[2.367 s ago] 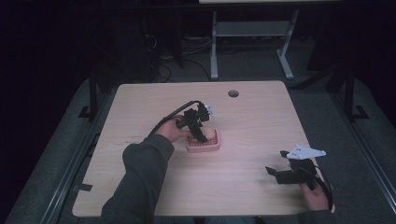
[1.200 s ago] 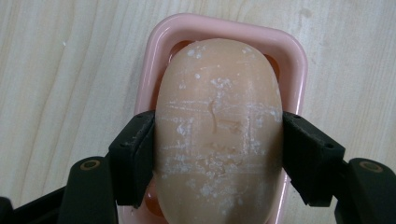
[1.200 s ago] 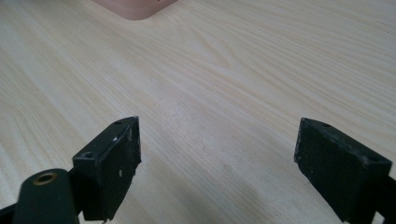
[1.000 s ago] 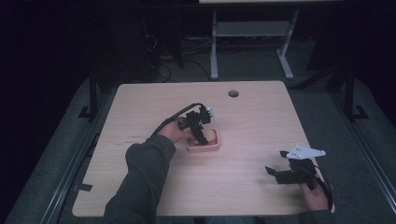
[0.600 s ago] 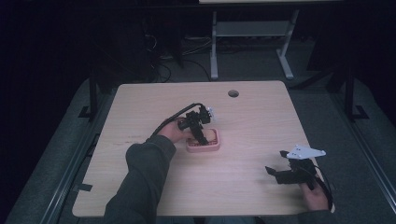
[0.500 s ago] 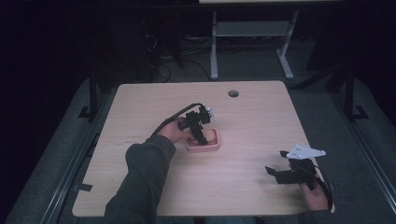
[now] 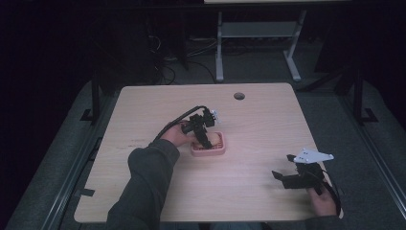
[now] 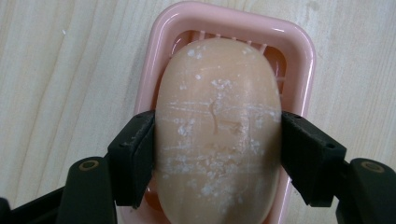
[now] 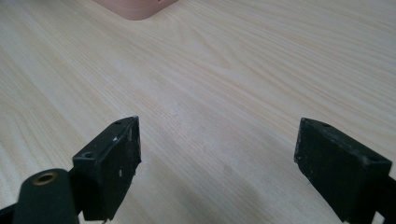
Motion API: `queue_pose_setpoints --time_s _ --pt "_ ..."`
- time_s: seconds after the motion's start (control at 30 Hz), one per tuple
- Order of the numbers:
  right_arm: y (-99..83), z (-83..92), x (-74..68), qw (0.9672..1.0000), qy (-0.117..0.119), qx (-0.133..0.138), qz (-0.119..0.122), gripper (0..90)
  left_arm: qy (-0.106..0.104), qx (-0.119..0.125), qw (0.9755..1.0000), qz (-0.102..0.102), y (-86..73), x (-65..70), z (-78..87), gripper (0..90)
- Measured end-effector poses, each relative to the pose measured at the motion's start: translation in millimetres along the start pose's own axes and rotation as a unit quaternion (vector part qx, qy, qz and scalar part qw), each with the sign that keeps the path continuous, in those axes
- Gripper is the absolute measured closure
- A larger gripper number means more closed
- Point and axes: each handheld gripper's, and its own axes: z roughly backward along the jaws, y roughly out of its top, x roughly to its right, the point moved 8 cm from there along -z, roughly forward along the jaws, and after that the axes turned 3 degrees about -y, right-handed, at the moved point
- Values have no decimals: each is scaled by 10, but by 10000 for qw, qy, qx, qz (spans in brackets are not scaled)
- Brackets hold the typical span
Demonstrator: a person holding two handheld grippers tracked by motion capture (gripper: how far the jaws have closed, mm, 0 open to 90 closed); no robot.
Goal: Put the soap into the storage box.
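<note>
From the high view, your left gripper (image 7: 205,139) reaches down onto the pink soap dish (image 7: 216,149) near the middle of the table (image 7: 268,124), while your right gripper (image 7: 287,178) idles at the near right corner, well apart.

In the left gripper view, the 2 jaws press the long sides of the soap bar (image 8: 218,126), which lies in the dish (image 8: 299,56). That grasp across the waist looks right: the bar is stiff but likely slippery, and too hard a squeeze could dent it or make it slide out. The high view hides this contact.

In the right gripper view, your jaws stand wide apart over bare wood, grasping nothing, with 1 dish corner (image 9: 135,8) far off.
</note>
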Motion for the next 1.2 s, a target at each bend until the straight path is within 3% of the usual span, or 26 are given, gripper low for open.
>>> queue_pose_setpoints --time_s 0.1,0.4,0.9,1.2 --pt "0 -2 -3 10000 3 -9 3 141 33 46 10000 6 -5 1 39 252" --pt "5 -6 -1 10000 -16 -4 -9 142 40 183 9998 78 -111 44 126 242" --pt "-3 -18 25 10000 -74 -47 -18 142 240 556 9980 189 -300 190 309 242" --pt "3 -33 25 9999 -87 -50 -41 141 293 542 9979 182 -430 282 333 243"
